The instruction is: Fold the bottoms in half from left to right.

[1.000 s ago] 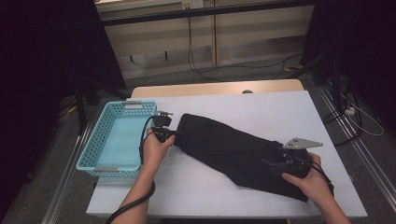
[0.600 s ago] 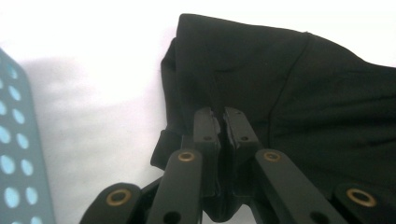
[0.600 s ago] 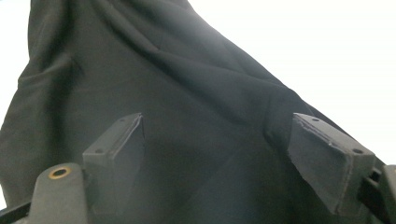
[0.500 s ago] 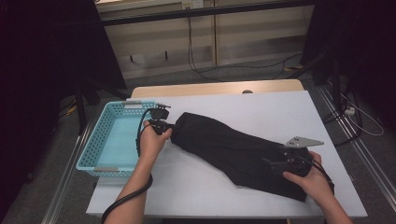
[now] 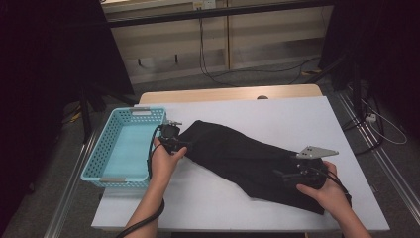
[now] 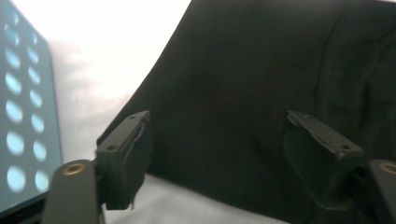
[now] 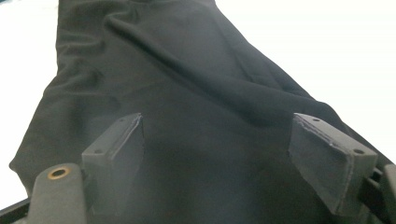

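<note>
High view: I see the black cloth (image 5: 247,161) lying slantwise across the white table (image 5: 297,119), beside the blue basket (image 5: 124,148). My left gripper (image 5: 179,145) has just been opening at its upper end, jaws wide, gripping nothing. My right gripper (image 5: 283,174) stands open over the lower end.

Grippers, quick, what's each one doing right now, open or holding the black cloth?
Left gripper: open, jaws just opened, over the black cloth edge, not pinching it.
Right gripper: open, jaws wide above the cloth, holding nothing.
</note>
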`<state>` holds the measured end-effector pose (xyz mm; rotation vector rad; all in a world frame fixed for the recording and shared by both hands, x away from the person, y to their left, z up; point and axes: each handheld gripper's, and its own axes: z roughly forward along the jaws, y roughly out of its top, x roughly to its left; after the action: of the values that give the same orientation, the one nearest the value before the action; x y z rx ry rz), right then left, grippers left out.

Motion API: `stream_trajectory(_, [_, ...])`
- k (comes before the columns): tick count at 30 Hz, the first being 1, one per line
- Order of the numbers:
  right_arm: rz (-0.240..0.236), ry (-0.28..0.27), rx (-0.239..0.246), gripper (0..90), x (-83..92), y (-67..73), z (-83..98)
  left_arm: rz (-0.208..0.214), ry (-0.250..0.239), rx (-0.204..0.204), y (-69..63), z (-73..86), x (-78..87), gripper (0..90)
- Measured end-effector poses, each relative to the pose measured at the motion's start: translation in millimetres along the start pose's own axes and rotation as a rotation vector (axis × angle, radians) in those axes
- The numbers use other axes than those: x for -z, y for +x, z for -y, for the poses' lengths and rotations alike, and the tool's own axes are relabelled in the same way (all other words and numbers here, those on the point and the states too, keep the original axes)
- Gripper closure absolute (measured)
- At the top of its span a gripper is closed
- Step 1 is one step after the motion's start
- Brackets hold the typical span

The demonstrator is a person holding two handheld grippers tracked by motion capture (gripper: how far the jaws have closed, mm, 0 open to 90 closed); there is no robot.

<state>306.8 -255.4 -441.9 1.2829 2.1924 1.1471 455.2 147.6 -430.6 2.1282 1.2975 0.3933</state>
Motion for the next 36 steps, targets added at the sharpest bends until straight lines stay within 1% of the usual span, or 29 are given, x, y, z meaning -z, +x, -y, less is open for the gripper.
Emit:
stream_trajectory(1, [-0.002,0.001,0.002,18.6,-0.8,0.6,-0.3,-0.007,0.0,0.003,0.4,1.6,0.0,20.6])
stream_trajectory(2, [-0.003,0.003,0.003,18.6,-1.3,1.0,-0.4,-0.017,-0.009,-0.001,-0.5,3.8,-0.6,20.8])
stream_trajectory(3, [-0.006,0.006,0.008,18.6,-2.4,1.5,-0.5,-0.017,-0.006,-0.007,-1.4,4.5,-0.8,20.2])
stream_trajectory(5, [-0.01,0.011,0.011,18.6,-4.1,2.5,-0.6,-0.038,-0.004,-0.016,-4.4,6.5,-3.5,18.2])
stream_trajectory(6, [-0.013,0.014,0.016,18.6,-5.2,3.1,-0.7,-0.042,-0.004,-0.015,-5.3,7.3,-5.0,16.5])
stream_trajectory(7, [-0.015,0.015,0.016,18.6,-5.6,3.6,-0.9,-0.041,0.002,0.009,-6.3,9.5,-8.8,15.2])
stream_trajectory(8, [-0.017,0.014,0.018,18.6,-5.9,4.2,-1.2,-0.038,0.018,0.018,-6.1,10.9,-10.9,15.1])
stream_trajectory(9, [-0.019,0.014,0.019,18.6,-5.9,4.5,-1.3,-0.039,0.032,0.04,-6.0,13.6,-14.6,15.0])
stream_trajectory(10, [-0.02,0.014,0.019,18.6,-5.8,4.8,-1.4,-0.041,0.014,0.056,-5.8,15.5,-15.6,13.4])
stream_trajectory(11, [-0.02,0.014,0.02,18.6,-5.7,5.0,-1.4,-0.049,0.012,0.063,-7.3,16.0,-15.5,13.5])
stream_trajectory(12, [-0.02,0.014,0.021,18.6,-5.7,4.9,-1.3,-0.052,0.012,0.055,-8.4,15.8,-15.7,15.0])
stream_trajectory(13, [-0.021,0.017,0.022,18.6,-6.2,4.6,-1.0,-0.049,0.019,0.064,-8.0,15.1,-14.7,17.1])
stream_trajectory(14, [-0.021,0.017,0.022,18.6,-6.7,4.4,-0.8,-0.052,0.016,0.083,-7.8,14.6,-13.5,20.8])
stream_trajectory(16, [-0.018,0.025,0.02,18.6,-8.0,4.4,-0.7,-0.05,0.019,0.097,-7.4,13.6,-12.2,31.4])
stream_trajectory(17, [-0.019,0.025,0.023,18.6,-8.3,4.6,-1.0,-0.052,0.016,0.103,-7.5,13.3,-12.2,34.6])
stream_trajectory(18, [-0.02,0.024,0.025,18.6,-8.4,4.9,-1.4,-0.044,0.019,0.11,-7.2,12.5,-11.5,38.3])
stream_trajectory(19, [-0.021,0.023,0.028,18.6,-8.6,5.2,-2.0,-0.029,0.007,0.121,-8.4,11.9,-12.1,43.5])
stream_trajectory(20, [-0.02,0.023,0.028,18.6,-9.1,5.8,-2.6,-0.016,-0.002,0.118,-8.7,11.7,-12.4,48.5])
stream_trajectory(21, [-0.022,0.023,0.031,18.6,-9.7,6.2,-3.0,0.025,-0.019,0.133,-8.5,11.6,-12.8,54.5])
stream_trajectory(22, [-0.024,0.024,0.03,18.6,-10.6,6.8,-3.3,0.097,-0.019,0.175,-8.4,11.8,-14.8,69.8])
stream_trajectory(23, [-0.026,0.027,0.031,18.6,-11.6,7.3,-3.5,0.084,-0.03,0.17,-10.1,11.3,-16.0,75.6])
stream_trajectory(24, [-0.029,0.028,0.033,18.6,-12.6,8.0,-3.8,0.081,-0.036,0.161,-11.6,10.3,-17.3,77.2])
stream_trajectory(26, [-0.032,0.031,0.035,18.6,-13.3,9.3,-4.3,0.098,-0.036,0.165,-11.0,7.2,-17.2,79.4])
stream_trajectory(27, [-0.034,0.029,0.033,18.6,-13.4,9.8,-4.3,0.099,-0.037,0.166,-10.6,6.2,-16.7,80.1])
stream_trajectory(29, [-0.037,0.028,0.034,18.4,-13.1,9.5,-3.7,0.121,-0.059,0.19,-7.2,4.4,-13.7,80.9])
stream_trajectory(32, [-0.038,0.032,0.034,18.1,-12.0,7.1,-1.6,0.136,-0.069,0.22,-0.9,1.1,-7.0,81.7])
stream_trajectory(36, [-0.033,0.03,0.019,17.1,-11.6,4.3,-1.0,0.142,-0.071,0.233,6.5,-3.1,0.1,82.2])
